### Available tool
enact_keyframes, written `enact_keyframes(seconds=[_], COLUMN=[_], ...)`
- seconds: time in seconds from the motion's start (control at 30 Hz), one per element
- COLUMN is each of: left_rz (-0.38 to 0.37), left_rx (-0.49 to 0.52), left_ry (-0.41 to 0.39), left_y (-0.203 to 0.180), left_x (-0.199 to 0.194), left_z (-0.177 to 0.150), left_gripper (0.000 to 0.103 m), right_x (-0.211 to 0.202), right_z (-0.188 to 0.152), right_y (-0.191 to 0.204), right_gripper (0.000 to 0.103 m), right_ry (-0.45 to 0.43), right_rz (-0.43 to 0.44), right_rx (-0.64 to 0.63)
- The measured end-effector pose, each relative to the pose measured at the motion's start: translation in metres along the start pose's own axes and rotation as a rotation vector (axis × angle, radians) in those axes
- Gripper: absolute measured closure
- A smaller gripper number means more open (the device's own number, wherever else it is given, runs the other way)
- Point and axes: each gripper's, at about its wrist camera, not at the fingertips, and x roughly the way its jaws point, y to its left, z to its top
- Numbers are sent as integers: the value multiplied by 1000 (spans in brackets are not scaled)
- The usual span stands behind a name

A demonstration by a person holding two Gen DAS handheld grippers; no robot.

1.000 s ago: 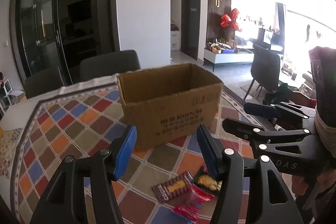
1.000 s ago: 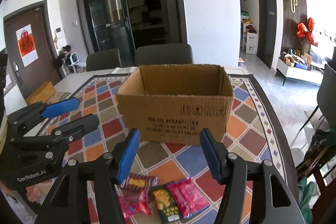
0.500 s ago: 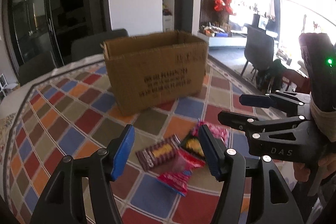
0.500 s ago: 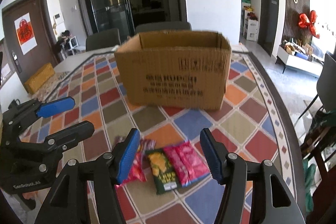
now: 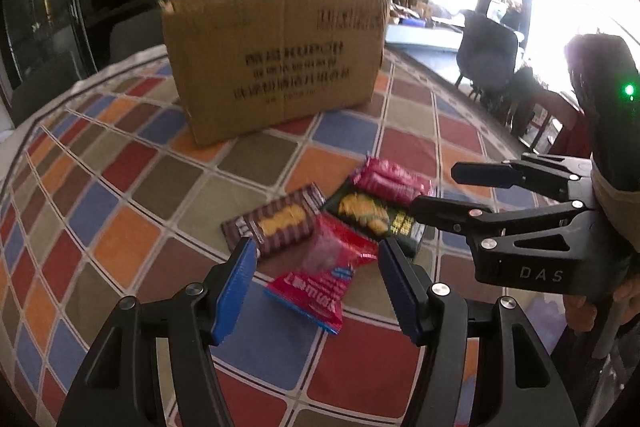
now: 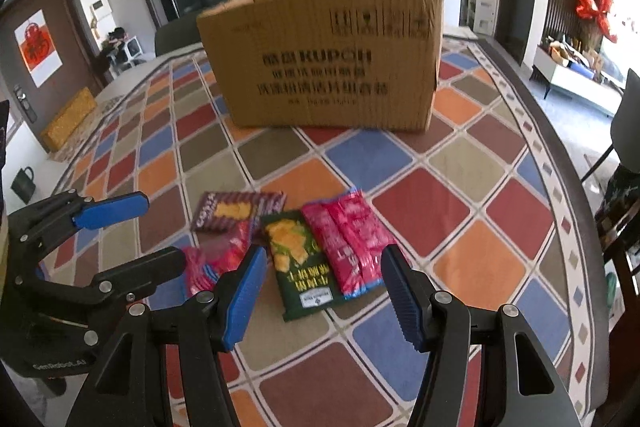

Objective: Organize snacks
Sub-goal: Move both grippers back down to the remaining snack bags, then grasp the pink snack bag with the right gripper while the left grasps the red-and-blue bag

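Several snack packets lie together on the checked tablecloth in front of a cardboard box [image 5: 276, 55] [image 6: 332, 55]. A red packet [image 5: 324, 275] [image 6: 224, 259] lies nearest me, a brown striped biscuit packet [image 5: 276, 223] [image 6: 236, 211] to its left, a dark green packet [image 5: 376, 219] [image 6: 300, 259] and a pink packet [image 5: 392, 179] [image 6: 352, 239] to the right. My left gripper [image 5: 316, 283] hangs open just above the red packet. Over the green and pink packets my right gripper [image 6: 324, 287] is open too, nothing between its pads.
The tablecloth [image 6: 472, 259] covers a round table whose edge curves off at the right. Dark chairs [image 5: 486, 47] stand around it. Each gripper shows in the other's view, the right gripper [image 5: 472, 195] and the left gripper [image 6: 136, 235].
Both grippers have sunk and tipped down toward the packets, which now lie between their fingers. The box has slid up the frame and its open top is no longer seen.
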Motion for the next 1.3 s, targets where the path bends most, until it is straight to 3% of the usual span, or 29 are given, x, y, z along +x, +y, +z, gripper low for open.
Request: enact_keyframes(seconds=[0.3,0.7,0.8,0.87,0.97,1.3], left_rz=[-20,-45,-62,-73,-83,-90], left_rx=[14,-6,-31,-48,-68,-138], left_ry=[86,127,140,150,148,104], left_y=[1,1,3,4,5,9], left_x=[31,52,57,59,61,53], left_z=[-4,1,2,2,2,11], left_gripper=[41,42,49,63,67,68], right_x=[18,37,41,44,48,62], right_z=[-7,2,5,7,10,16], right_y=[-6,-18,-21,-22,-24,-29], right_gripper=[42,42,42,42,42,42], right_ry=[58,71,74,77,72,84], right_rz=[-6,5,15,13,9,26], right_rx=[14,16,18,14,2,11])
